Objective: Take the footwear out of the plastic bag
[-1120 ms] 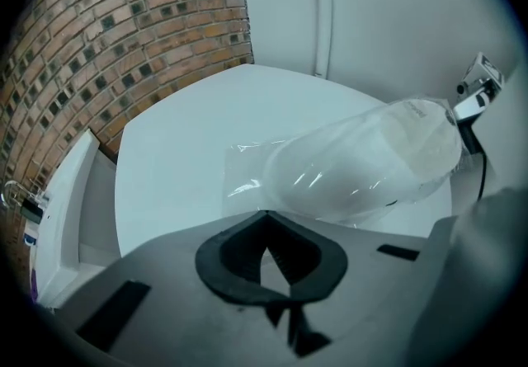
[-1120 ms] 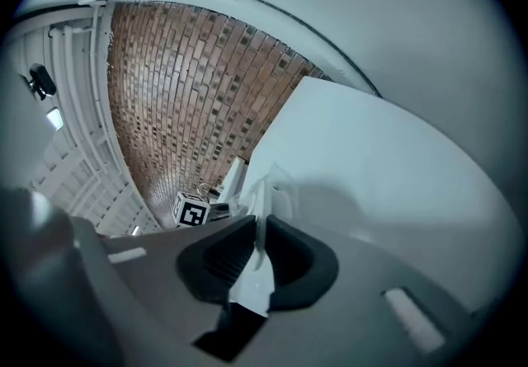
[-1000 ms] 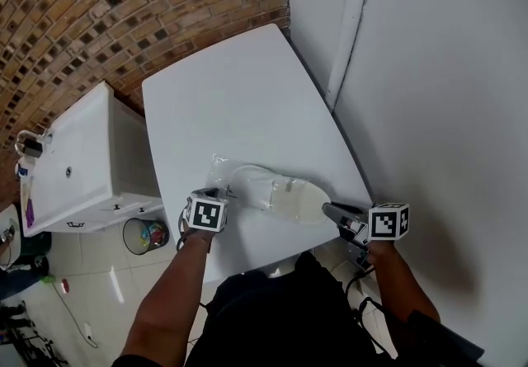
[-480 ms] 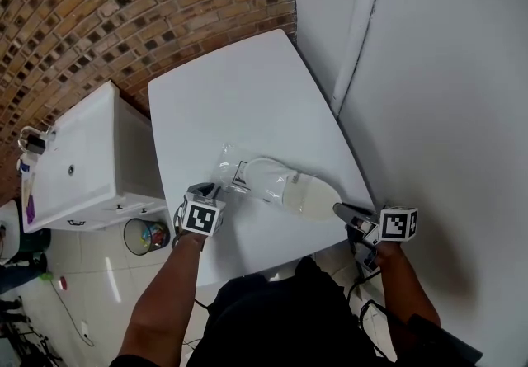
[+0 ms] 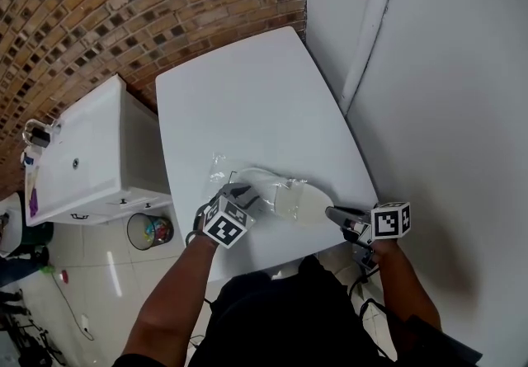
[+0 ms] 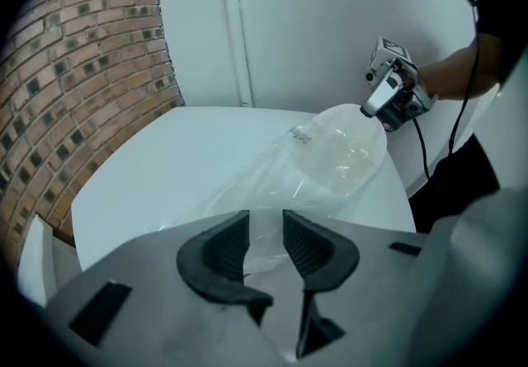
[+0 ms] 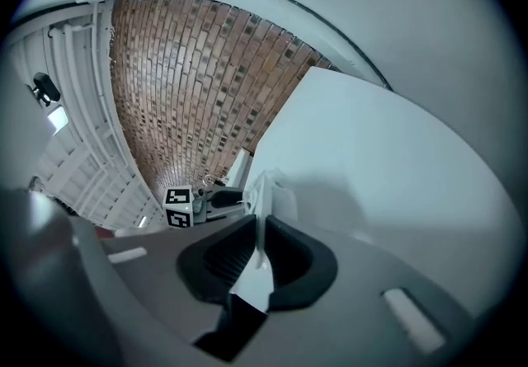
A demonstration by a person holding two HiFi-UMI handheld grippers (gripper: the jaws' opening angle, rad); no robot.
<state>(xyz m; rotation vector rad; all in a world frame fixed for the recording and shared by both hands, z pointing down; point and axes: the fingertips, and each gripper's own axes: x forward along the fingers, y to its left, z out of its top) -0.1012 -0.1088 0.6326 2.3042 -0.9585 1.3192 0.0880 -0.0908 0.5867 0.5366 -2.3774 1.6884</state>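
A white piece of footwear (image 5: 304, 199) lies partly in a clear plastic bag (image 5: 247, 180) on the white table (image 5: 247, 101), near its front edge. My right gripper (image 5: 331, 212) is shut on the thin white end of the footwear (image 7: 266, 192), which runs up between its pads. My left gripper (image 5: 238, 191) is over the bag's left part. Its jaws have just been opening and stand apart, with loose bag film (image 6: 266, 225) between them and not pressed. From the left gripper view, the footwear (image 6: 342, 151) shows through the bag, with the right gripper (image 6: 378, 103) at its far end.
A white cabinet (image 5: 82, 159) stands left of the table, with a waste bin (image 5: 148, 230) on the tiled floor beside it. A white wall (image 5: 429, 110) runs close along the table's right side, and a brick wall (image 5: 124, 2) stands behind. The person's body is at the table's front edge.
My left gripper has let go of the bag's left end, moved right over the bag and rolled. Its jaws have opened. The right gripper has kept its grip and place.
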